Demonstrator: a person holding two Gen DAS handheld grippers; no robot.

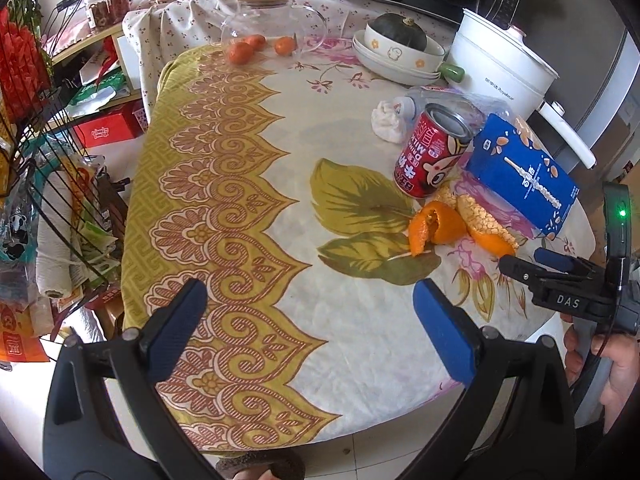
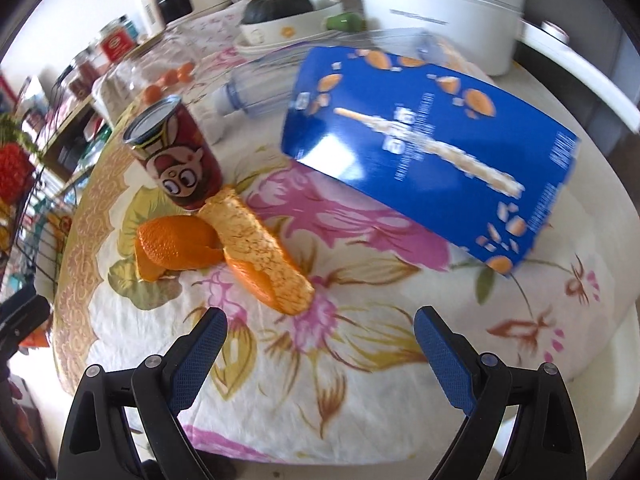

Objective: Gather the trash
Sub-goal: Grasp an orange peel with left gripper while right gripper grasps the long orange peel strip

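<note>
On the round table's flowered cloth (image 1: 248, 208) lies a cluster of trash. A red milk can (image 1: 432, 152) (image 2: 176, 156) stands upright beside a blue snack box (image 1: 524, 172) (image 2: 432, 152). Orange peels (image 1: 460, 224) (image 2: 224, 240) lie in front of the can. Behind it are a crumpled white tissue (image 1: 386, 120) and a flattened clear plastic bottle (image 1: 452, 100) (image 2: 256, 96). My left gripper (image 1: 308, 320) hangs open over the table's near part, left of the trash. My right gripper (image 2: 320, 340) (image 1: 544, 268) is open just short of the peels, with nothing between its fingers.
A white electric pot (image 1: 500, 64) and stacked bowls holding a dark squash (image 1: 400, 44) stand at the back right. A glass jug (image 1: 276, 24) and small oranges (image 1: 244, 50) sit at the far edge. A wire rack (image 1: 48, 184) full of goods stands left of the table. A hand (image 1: 608, 368) holds the right gripper.
</note>
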